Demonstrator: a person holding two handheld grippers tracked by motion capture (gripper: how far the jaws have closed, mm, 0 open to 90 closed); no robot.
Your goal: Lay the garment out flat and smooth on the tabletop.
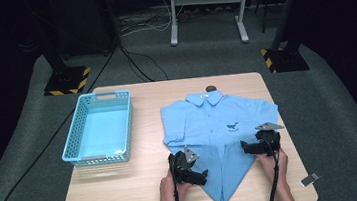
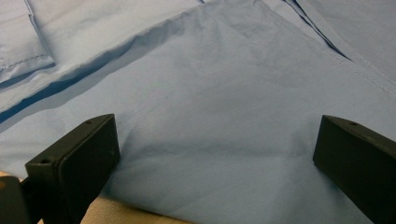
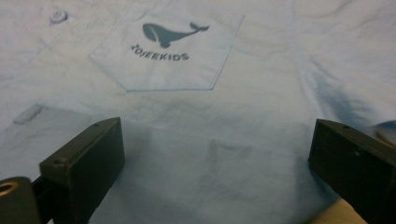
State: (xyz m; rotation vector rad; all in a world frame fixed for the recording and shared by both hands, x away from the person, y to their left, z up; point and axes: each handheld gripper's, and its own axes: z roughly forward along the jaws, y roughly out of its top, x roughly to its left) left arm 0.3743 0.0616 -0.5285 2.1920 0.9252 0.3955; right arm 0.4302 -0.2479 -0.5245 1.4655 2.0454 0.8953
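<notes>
A light blue short-sleeved shirt [image 1: 214, 122] lies collar-away on the wooden table [image 1: 126, 196], its lower part folded into a point near the front edge. My left gripper [image 1: 200, 177] rests at the left edge of that folded point; in the left gripper view it [image 2: 215, 135] is open, with flat blue cloth [image 2: 210, 93] under the jaws and nothing pinched. My right gripper [image 1: 246, 147] sits at the shirt's right side. It [image 3: 217, 140] is open over the cloth just below the chest pocket [image 3: 173, 51] with a whale print.
A light blue plastic basket [image 1: 100, 129], with nothing in it, stands at the table's left. A small dark object [image 1: 210, 88] lies behind the collar. Tape marks [image 1: 309, 179] sit at the front corners. Stands and cables are on the floor beyond.
</notes>
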